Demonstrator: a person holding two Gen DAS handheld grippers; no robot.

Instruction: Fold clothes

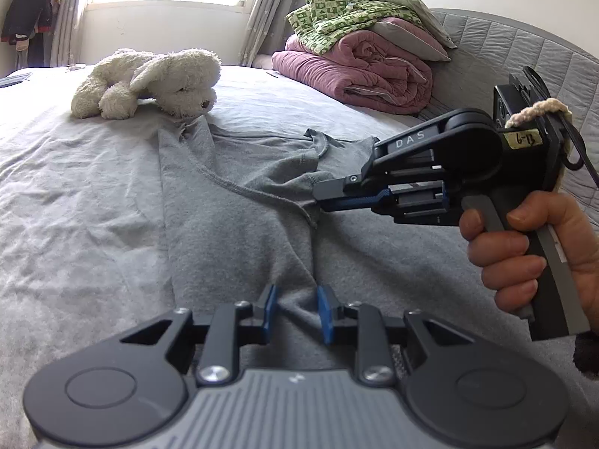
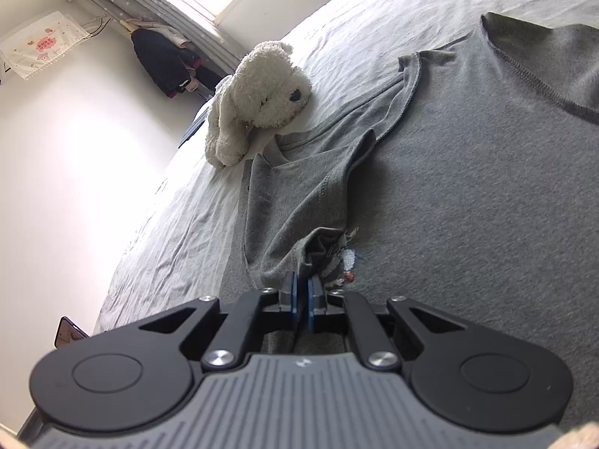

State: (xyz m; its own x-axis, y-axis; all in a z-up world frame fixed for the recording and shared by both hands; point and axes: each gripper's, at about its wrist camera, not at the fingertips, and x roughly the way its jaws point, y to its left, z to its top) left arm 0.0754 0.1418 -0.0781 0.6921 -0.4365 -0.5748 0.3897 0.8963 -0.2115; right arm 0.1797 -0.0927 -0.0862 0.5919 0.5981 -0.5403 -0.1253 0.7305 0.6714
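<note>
A grey T-shirt point(image 1: 243, 172) lies spread on the bed, its neckline toward the plush toy. My left gripper point(image 1: 298, 310) is open low over the shirt's lower part, and a ridge of the cloth runs between its blue pads point(image 1: 326, 312). My right gripper point(image 1: 318, 200), held by a hand point(image 1: 524, 254), reaches in from the right and is shut on a folded edge of the shirt. In the right wrist view that gripper point(image 2: 301, 299) pinches a bunched fold of the T-shirt point(image 2: 468, 187), with a printed label showing beside it.
A white plush dog point(image 1: 149, 82) lies on the light grey sheet point(image 1: 75, 187) just beyond the shirt. Folded pink quilts point(image 1: 359, 71) and a green patterned cloth point(image 1: 337, 15) are stacked by the quilted headboard point(image 1: 505, 48). A phone point(image 2: 69, 333) rests near the bed's edge.
</note>
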